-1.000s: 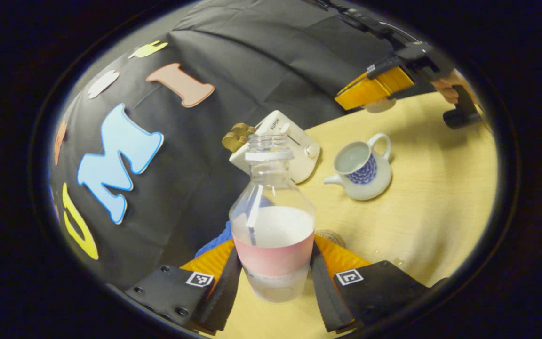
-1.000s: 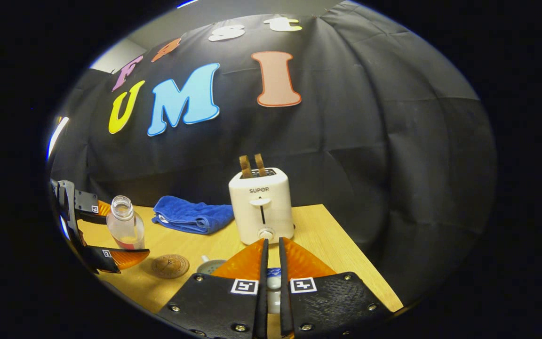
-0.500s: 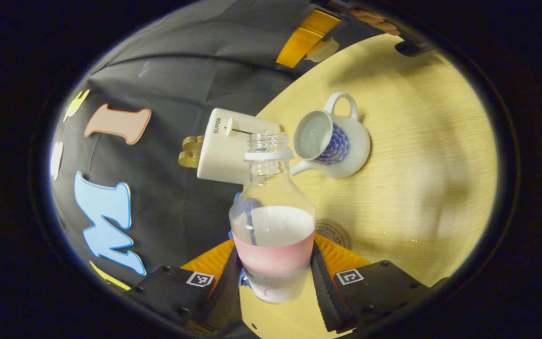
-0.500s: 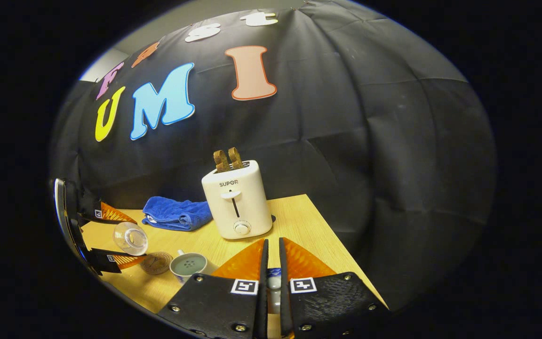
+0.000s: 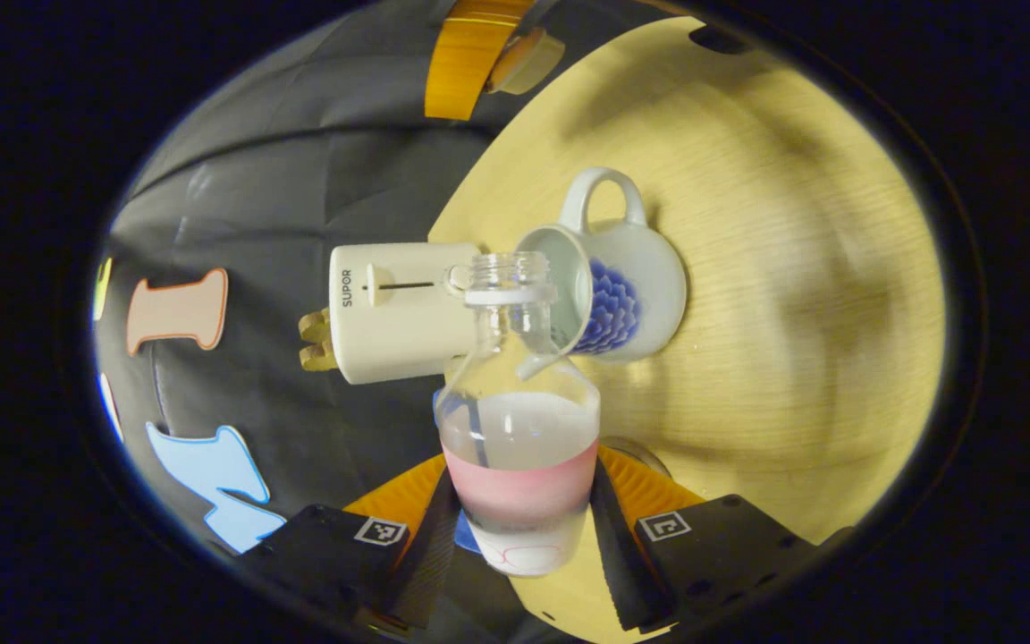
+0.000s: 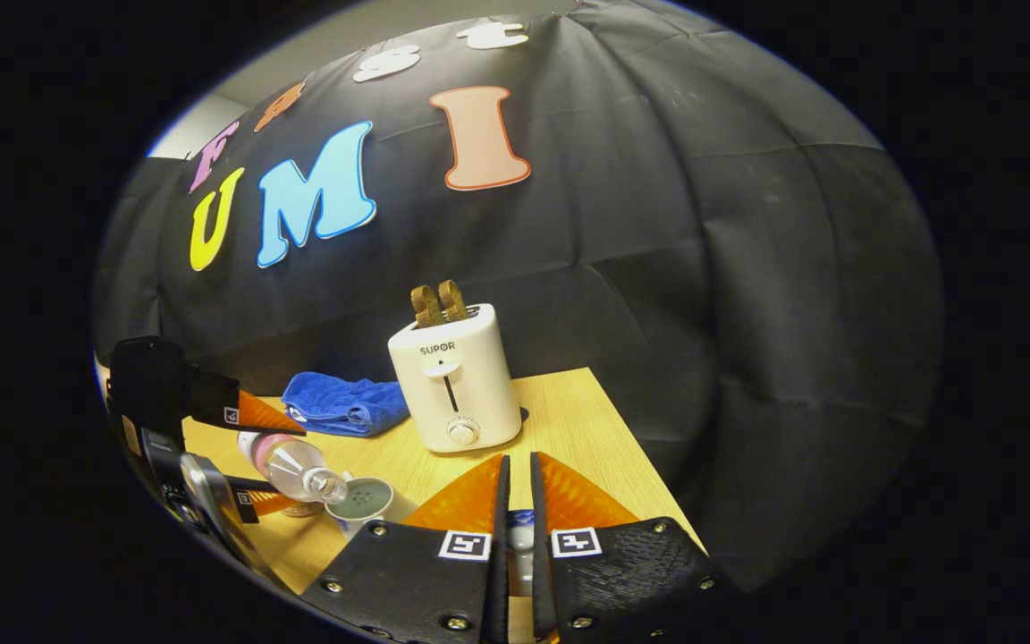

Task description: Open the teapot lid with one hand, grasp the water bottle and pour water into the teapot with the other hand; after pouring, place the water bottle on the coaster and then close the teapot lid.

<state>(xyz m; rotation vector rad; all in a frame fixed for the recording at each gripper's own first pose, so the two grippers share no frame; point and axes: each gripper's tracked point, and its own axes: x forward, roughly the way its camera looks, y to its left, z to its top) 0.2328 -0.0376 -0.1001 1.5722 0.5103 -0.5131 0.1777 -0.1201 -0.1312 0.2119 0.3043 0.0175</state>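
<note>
My left gripper is shut on a clear water bottle with a pink label, uncapped and part full. The bottle is tipped over, and its mouth sits at the open rim of the white teapot with a blue pattern. In the right gripper view the tilted bottle points down at the teapot, with the left gripper behind it. My right gripper is shut on the teapot lid, held clear of the pot. It appears far off as the right gripper with the lid.
A white toaster with two toast slices stands at the back of the wooden table. A blue towel lies to its left. The round coaster peeks out beside the bottle, close to the teapot.
The left gripper has tipped the bottle further and brought its mouth from beside the teapot to the pot's rim. The right gripper holds the lid almost still.
</note>
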